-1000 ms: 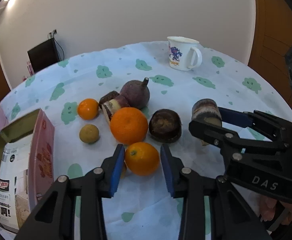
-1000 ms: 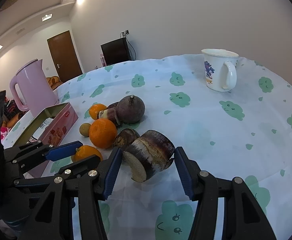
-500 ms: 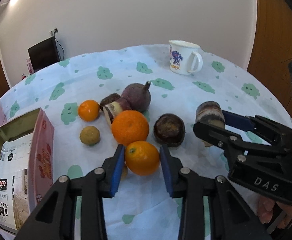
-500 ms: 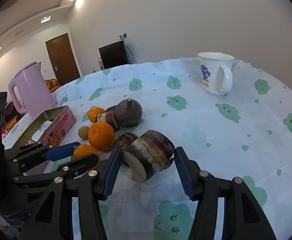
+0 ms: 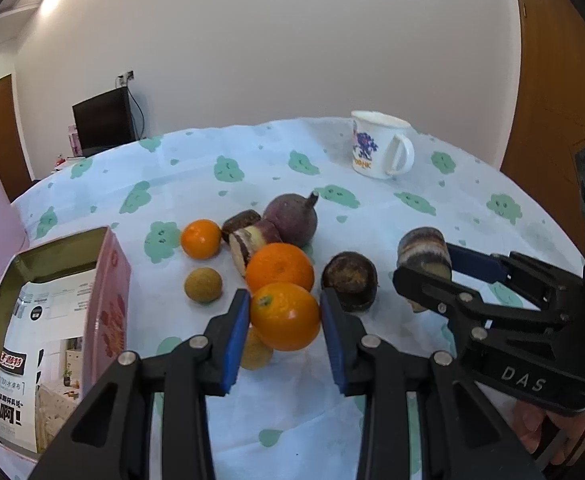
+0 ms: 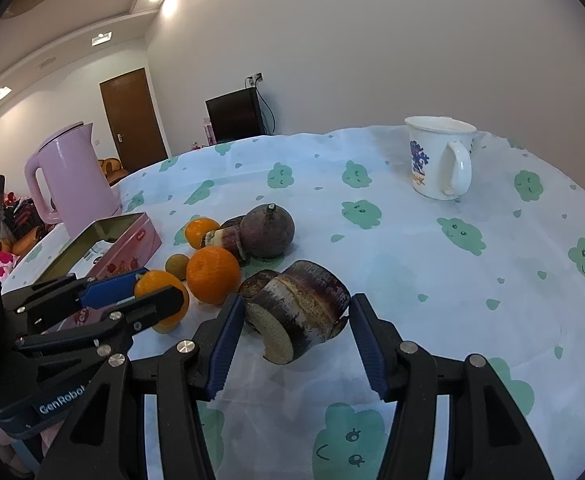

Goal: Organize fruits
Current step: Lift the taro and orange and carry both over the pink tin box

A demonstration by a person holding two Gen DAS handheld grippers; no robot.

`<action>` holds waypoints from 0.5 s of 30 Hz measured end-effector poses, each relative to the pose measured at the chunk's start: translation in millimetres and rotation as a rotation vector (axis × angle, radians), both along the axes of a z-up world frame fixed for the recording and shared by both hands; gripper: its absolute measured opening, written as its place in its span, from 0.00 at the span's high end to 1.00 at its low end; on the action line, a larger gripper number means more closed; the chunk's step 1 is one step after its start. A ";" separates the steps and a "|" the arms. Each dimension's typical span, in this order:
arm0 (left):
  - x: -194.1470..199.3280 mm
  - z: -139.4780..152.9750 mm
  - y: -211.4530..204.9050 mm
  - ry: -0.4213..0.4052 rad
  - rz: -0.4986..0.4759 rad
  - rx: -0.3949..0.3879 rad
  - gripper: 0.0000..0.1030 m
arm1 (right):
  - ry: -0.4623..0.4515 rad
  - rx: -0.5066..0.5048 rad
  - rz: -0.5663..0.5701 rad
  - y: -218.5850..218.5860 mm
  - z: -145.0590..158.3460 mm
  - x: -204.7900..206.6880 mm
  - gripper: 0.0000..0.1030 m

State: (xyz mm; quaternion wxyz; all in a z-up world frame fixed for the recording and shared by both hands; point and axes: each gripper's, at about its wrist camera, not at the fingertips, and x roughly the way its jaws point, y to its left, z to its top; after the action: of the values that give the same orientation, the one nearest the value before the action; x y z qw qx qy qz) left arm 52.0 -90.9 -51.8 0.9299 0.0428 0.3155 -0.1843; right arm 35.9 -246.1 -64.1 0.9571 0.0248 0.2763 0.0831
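Right gripper (image 6: 292, 334) jaws straddle the cane chunk (image 6: 298, 308).

Fruits, laid out around the large orange (image 5: 279, 267) as landmark:
- near orange (image 5: 285, 316): smooth, green stem scar up, just in front of it
- yellowish fruit (image 5: 255, 350): half hidden under the near orange
- small orange (image 5: 200, 239): behind-left
- small brown round fruit (image 5: 203, 285): left
- purple round fruit (image 5: 291, 219): stem up, behind
- cut cane piece (image 5: 252, 239): pale end showing, touching behind-left
- dark stub (image 5: 350, 281): right
- thick dark cane section (image 6: 300, 310): on its side, farther right
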 end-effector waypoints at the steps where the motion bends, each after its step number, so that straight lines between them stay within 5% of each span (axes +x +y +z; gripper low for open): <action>1: -1.2 1.1 1.6 -0.010 0.007 -0.004 0.64 | -0.005 -0.003 0.001 0.5 0.3 -1.1 0.45; 15: -6.7 5.1 7.6 -0.055 0.026 -0.017 0.64 | -0.097 -0.008 0.054 7.0 7.2 -17.0 0.45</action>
State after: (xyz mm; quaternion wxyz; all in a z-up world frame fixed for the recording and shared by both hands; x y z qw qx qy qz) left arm 45.3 -83.3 -46.7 0.9407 0.0360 0.2889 -0.1739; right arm 18.9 -239.0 -56.9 0.9669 0.0095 0.2304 0.1089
